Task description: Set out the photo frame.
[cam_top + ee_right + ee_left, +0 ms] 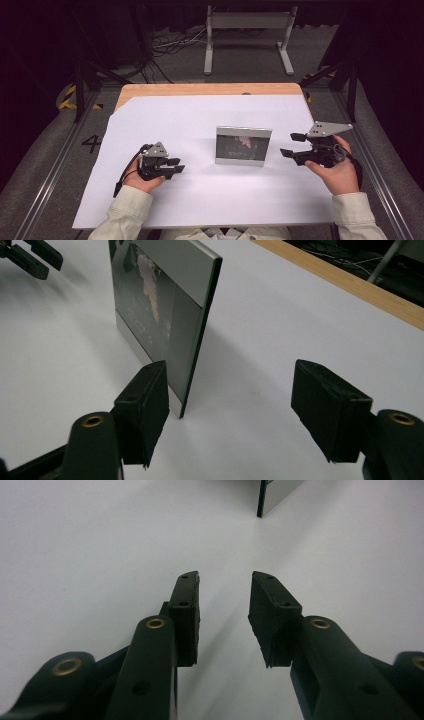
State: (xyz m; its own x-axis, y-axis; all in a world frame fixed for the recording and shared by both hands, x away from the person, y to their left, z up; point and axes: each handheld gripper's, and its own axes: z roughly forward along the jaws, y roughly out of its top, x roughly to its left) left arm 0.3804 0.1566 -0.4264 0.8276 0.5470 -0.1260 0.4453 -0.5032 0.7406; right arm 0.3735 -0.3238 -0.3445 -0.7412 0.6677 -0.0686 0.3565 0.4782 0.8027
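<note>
A silver picture frame [243, 145] is stood upright between the grippers. The left gripper [223, 587] is held partly open and empty; the right gripper [230, 405] is spread wide, the frame's near edge apparently just inside one jaw, untouched.

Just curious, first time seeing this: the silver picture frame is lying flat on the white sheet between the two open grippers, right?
Not quite. The picture frame stands upright on the white sheet, as the right gripper view shows. It is between the left gripper and right gripper, and both are open.
</note>
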